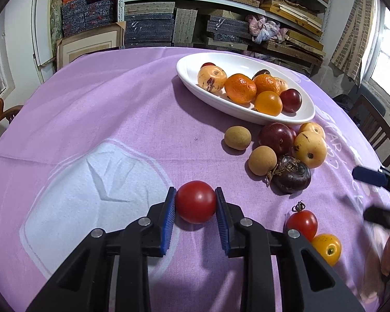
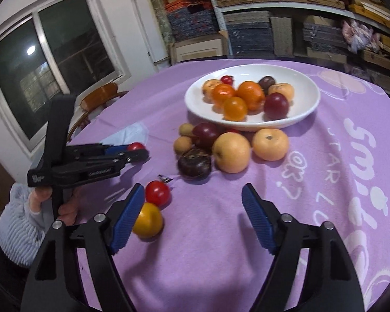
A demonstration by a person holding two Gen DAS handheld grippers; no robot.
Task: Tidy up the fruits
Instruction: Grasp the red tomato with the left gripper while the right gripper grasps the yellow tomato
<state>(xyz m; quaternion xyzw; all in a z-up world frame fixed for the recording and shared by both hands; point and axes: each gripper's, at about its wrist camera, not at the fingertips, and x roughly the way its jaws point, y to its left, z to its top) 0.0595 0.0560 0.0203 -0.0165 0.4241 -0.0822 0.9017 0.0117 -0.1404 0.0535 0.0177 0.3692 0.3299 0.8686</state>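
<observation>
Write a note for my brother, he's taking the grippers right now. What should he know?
Left gripper: closed on the red tomato, low over the purple cloth.
Right gripper: open, empty, beside the yellow tomato and small red tomato.
Done: several fruits are in the white dish.
Left: the held tomato, those two, and the cluster in front of the dish, including the dark fruit.

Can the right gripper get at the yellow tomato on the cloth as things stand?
Probably yes. The right gripper is open, and the yellow tomato lies just outside its left finger, beside the small red tomato. A short sideways shift looks unobstructed.
</observation>
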